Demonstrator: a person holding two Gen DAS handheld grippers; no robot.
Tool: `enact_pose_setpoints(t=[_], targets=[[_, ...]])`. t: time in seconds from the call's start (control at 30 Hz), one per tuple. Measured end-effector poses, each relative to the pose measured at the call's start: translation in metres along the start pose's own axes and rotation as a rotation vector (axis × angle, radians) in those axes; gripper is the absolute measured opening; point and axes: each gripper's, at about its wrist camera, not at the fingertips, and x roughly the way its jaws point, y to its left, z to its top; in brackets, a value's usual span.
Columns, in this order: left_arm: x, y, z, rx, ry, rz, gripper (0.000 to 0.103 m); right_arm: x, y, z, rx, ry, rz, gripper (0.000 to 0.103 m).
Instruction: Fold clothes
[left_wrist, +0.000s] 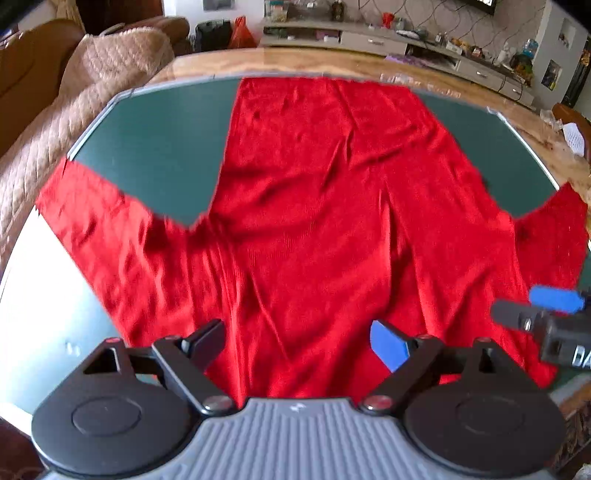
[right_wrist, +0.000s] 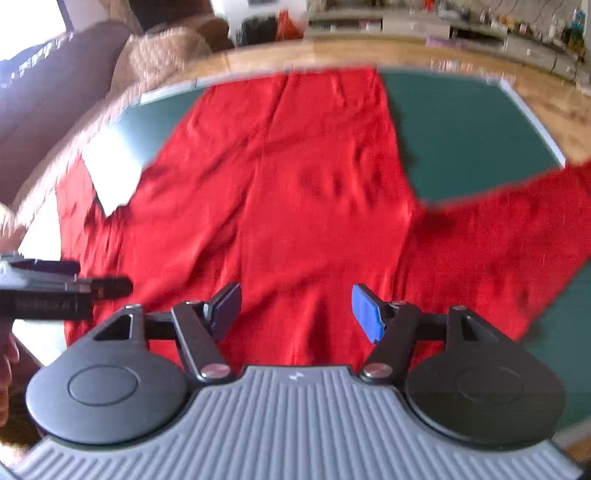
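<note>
Red shirt (left_wrist: 314, 221) lies spread flat on the green mat (left_wrist: 155, 147), hem toward 12 o'clock, sleeves reaching to 9 and 3 o'clock; no fold is visible yet, so the whole folding sequence appears to remain. Left gripper (left_wrist: 299, 343) and right gripper (right_wrist: 295, 310) hover over the near edge at 6 o'clock, jaws wide, nothing between them. Wooden table (left_wrist: 295, 62) borders the mat.
</note>
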Motion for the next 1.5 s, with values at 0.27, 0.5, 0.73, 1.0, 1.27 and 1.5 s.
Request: enact_pose_setpoints(t=[0.27, 0.5, 0.73, 1.0, 1.27, 1.5], targets=[[0.013, 0.006, -0.024, -0.010, 0.003, 0.081, 0.095, 0.004, -0.004, -0.025, -0.041, 0.055, -0.064, 0.074], [0.011, 0.008, -0.028, -0.010, 0.009, 0.086, 0.095, 0.006, 0.005, -0.035, -0.122, 0.040, -0.099, 0.083], [-0.014, 0.010, -0.044, -0.054, 0.020, 0.082, 0.097, -0.016, 0.004, -0.046, -0.079, -0.004, -0.093, 0.083], [-0.085, 0.005, -0.081, -0.101, -0.032, 0.069, 0.101, -0.077, 0.023, -0.083, -0.014, -0.092, -0.127, 0.084], [-0.144, -0.008, -0.136, -0.075, -0.076, 0.074, 0.103, -0.134, 0.039, -0.131, 0.036, -0.133, -0.156, 0.084], [-0.173, -0.011, -0.173, -0.078, -0.064, 0.071, 0.103, -0.170, 0.051, -0.156, 0.029, -0.164, -0.184, 0.084]])
